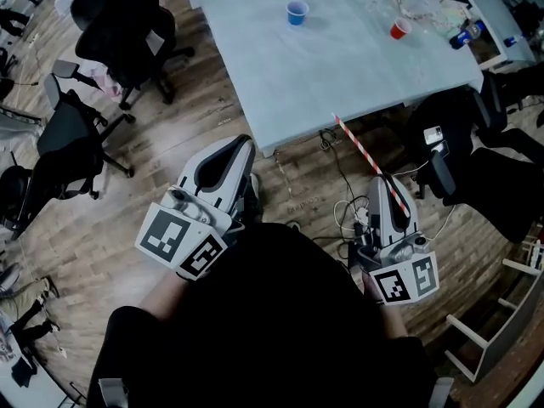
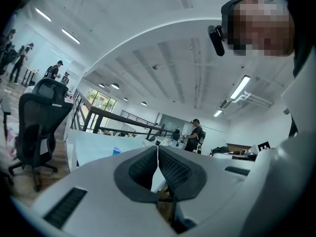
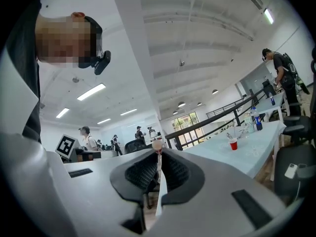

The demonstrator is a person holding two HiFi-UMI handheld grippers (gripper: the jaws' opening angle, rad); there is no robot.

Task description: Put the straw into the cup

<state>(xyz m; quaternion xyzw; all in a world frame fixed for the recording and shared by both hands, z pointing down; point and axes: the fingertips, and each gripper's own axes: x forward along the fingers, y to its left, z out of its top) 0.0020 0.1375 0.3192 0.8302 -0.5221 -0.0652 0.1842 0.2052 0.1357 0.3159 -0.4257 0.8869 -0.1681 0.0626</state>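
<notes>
The right gripper (image 3: 158,154) was pinched on the straw (image 1: 361,150), its jaws nearly together. The left gripper (image 2: 157,151) was pressed together on nothing. The straw (red-and-white striped) jutted forward past the right jaws toward the table (image 1: 340,66). Farther ahead on the table stood a blue cup (image 1: 297,12) and a red cup (image 1: 400,29). Office chairs (image 1: 127,24) stood left of the left gripper on the wooden floor (image 1: 170,194).

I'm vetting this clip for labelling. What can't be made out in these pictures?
Straw: its rear end, head view, hidden in the right gripper; the right gripper view shows it only end-on.
Blue cup, red cup: contents, too small in every view.
Clear clutter beside the red cup, head view: too small to name.
</notes>
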